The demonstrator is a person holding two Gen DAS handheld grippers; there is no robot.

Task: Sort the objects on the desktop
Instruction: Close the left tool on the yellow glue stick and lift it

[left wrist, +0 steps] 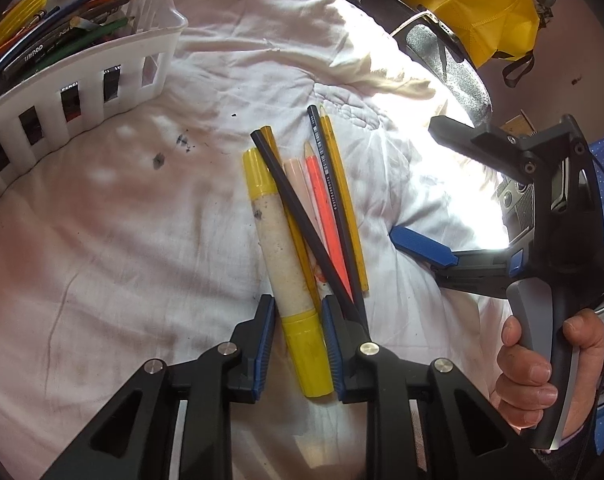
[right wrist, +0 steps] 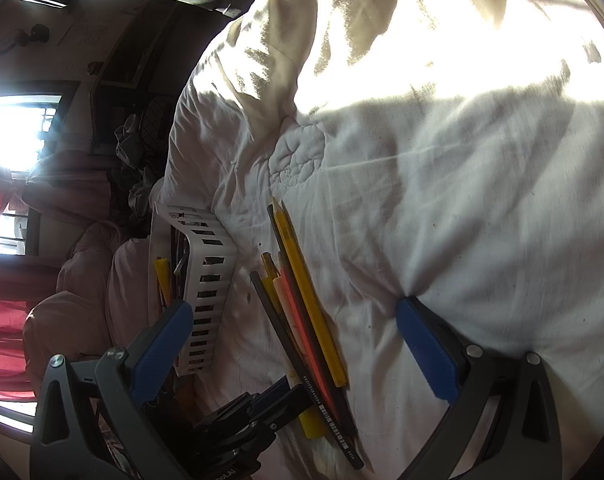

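L gripper (left wrist: 297, 344) pinching yellow marker (left wrist: 289, 268) w/ black pencil (left wrist: 306, 220) lying across; risk: pencil drags along. R gripper (right wrist: 297, 356) spread wide.

The bed was covered by a white quilt (left wrist: 101, 240), creased and marked with small dark stains. A white slotted basket (left wrist: 101, 68) stood on the quilt, filled with pencils and pens. Well apart from it lay a loose cluster: a thick marker (left wrist: 285, 256) with yellow ends, a black pencil (left wrist: 302, 216) lying diagonally across the others, an orange pencil (left wrist: 324, 208), a pale pencil (left wrist: 297, 184), a dark pencil (left wrist: 322, 152) and a yellow pencil (left wrist: 346, 208).
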